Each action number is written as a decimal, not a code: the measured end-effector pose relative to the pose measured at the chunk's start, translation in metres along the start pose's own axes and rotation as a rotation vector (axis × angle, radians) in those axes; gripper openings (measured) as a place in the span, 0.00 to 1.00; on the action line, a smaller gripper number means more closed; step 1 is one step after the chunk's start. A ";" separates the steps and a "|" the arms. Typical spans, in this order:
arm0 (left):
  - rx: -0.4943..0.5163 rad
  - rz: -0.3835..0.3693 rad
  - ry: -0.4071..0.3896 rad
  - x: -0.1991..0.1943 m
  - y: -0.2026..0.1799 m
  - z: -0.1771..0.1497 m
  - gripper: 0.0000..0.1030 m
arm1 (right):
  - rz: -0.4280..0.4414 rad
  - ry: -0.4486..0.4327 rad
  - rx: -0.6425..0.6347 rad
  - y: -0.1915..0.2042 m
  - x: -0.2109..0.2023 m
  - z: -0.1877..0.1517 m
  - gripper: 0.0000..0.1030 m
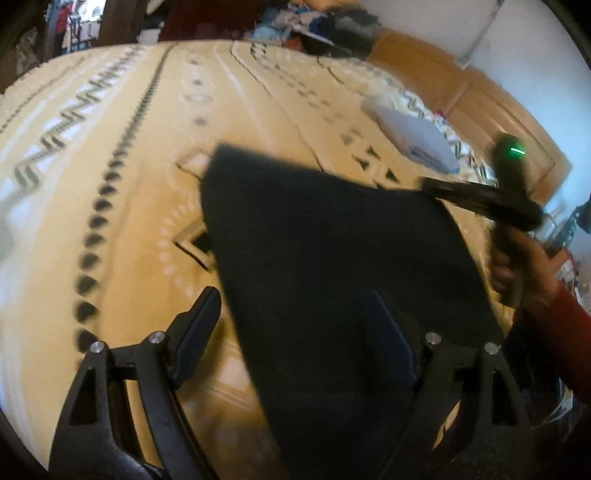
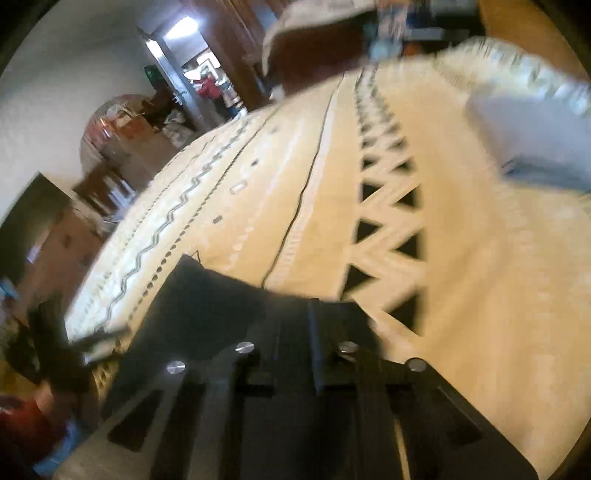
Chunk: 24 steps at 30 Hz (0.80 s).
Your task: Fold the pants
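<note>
The dark pants (image 1: 332,251) lie folded on the cream patterned bedspread (image 1: 140,155). My left gripper (image 1: 295,321) is open over their near edge: one finger is on the bedspread left of the cloth, the other lies on the cloth. My right gripper (image 1: 439,188) reaches in from the right, held by a hand, and meets the pants' far right corner. In the right wrist view the right gripper (image 2: 312,314) has its fingers together on the dark cloth (image 2: 207,306).
A folded pale garment (image 1: 417,136) lies on the bedspread beyond the pants, also at the upper right of the right wrist view (image 2: 532,136). A wooden bed frame (image 1: 480,96) runs along the right. Clutter (image 1: 325,22) is piled past the far edge.
</note>
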<state>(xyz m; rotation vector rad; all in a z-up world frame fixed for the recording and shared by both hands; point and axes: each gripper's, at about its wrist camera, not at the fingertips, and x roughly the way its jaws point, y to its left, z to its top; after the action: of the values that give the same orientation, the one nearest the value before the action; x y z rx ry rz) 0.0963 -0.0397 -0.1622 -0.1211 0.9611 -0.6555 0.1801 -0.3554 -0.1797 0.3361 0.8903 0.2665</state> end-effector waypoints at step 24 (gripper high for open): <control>0.019 -0.007 0.037 -0.020 0.014 -0.043 0.83 | -0.104 -0.027 -0.156 0.014 -0.046 -0.078 0.07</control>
<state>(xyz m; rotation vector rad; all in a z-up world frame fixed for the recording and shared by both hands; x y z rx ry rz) 0.0610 -0.0087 -0.1777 -0.0956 0.9897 -0.6753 0.0886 -0.3458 -0.1869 0.1483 0.8519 0.2335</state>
